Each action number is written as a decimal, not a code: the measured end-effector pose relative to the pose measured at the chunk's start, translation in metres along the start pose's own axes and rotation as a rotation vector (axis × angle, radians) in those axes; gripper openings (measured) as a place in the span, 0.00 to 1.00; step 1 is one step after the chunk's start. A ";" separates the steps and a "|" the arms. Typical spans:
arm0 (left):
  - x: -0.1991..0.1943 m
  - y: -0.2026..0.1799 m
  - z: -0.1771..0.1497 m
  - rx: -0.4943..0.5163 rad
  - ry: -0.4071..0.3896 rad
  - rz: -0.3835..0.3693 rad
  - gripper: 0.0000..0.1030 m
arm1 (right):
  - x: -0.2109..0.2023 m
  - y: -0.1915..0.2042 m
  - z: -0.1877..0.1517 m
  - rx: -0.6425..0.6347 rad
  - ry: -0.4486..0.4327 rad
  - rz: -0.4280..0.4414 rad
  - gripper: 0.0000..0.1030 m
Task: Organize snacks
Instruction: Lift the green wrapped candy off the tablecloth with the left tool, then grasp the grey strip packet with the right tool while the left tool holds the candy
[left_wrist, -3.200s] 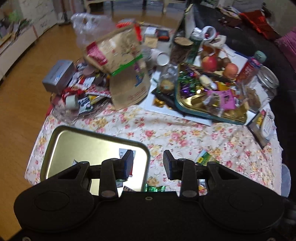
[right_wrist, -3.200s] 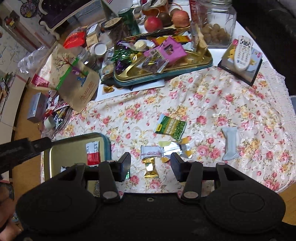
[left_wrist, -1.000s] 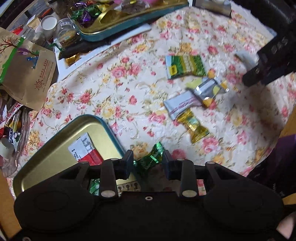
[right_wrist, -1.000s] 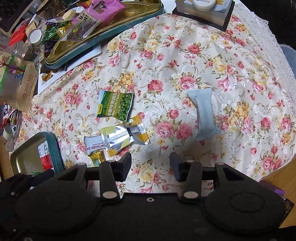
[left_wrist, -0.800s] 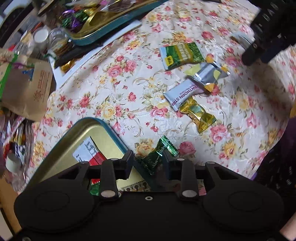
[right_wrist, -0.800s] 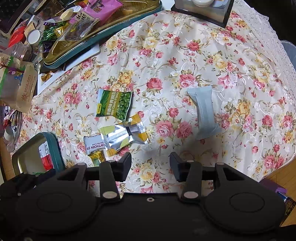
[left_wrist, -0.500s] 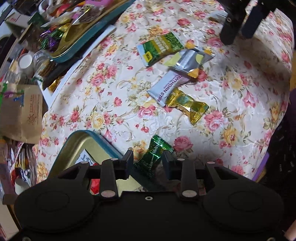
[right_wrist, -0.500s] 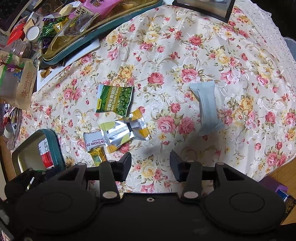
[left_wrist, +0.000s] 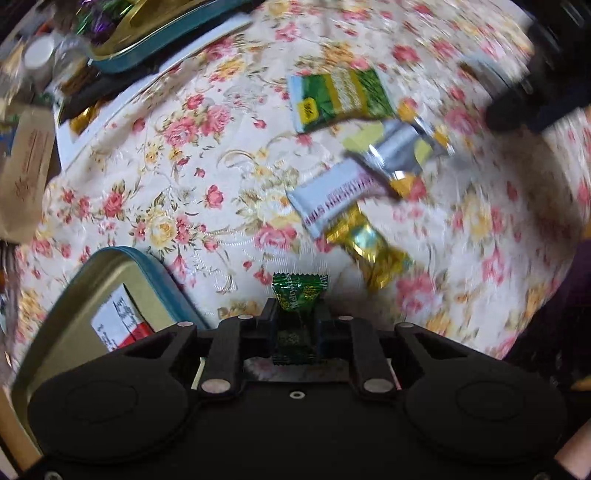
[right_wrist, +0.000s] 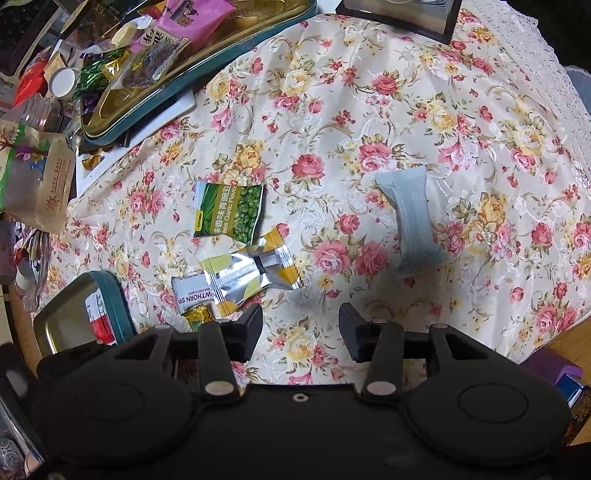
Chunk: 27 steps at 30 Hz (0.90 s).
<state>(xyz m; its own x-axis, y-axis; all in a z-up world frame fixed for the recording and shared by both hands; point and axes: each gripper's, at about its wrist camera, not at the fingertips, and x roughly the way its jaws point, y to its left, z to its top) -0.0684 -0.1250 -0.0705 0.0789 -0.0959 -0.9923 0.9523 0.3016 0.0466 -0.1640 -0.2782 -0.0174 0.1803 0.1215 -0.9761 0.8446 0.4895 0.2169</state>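
In the left wrist view, a green candy (left_wrist: 299, 291) is seen clamped between the jaws of the left gripper (left_wrist: 297, 314), just beside the teal-rimmed tin tray (left_wrist: 162, 280) on the floral tablecloth (left_wrist: 192, 177); in the right wrist view, the right gripper (right_wrist: 300, 326) is held unclenched and empty above the cloth, near the silver-yellow wrapper (right_wrist: 255, 273) and pale blue packet (right_wrist: 412, 218).

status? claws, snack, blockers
Left claw shut on green candy. Right claw open, empty, over floral cloth. Teal tin beside left claw, nothing between.
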 end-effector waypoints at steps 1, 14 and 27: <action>0.001 0.003 0.005 -0.042 0.006 -0.014 0.25 | 0.000 -0.001 0.001 0.005 -0.001 0.000 0.47; 0.020 0.066 0.045 -0.594 0.103 -0.061 0.25 | 0.009 -0.005 0.012 0.091 -0.025 0.003 0.47; 0.023 0.058 0.051 -0.548 0.100 -0.037 0.26 | -0.003 -0.051 0.031 0.171 -0.070 -0.027 0.47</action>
<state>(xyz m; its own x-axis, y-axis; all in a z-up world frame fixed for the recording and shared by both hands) 0.0034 -0.1578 -0.0852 -0.0054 -0.0330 -0.9994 0.6593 0.7513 -0.0284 -0.1923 -0.3306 -0.0262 0.1862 0.0473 -0.9814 0.9219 0.3369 0.1912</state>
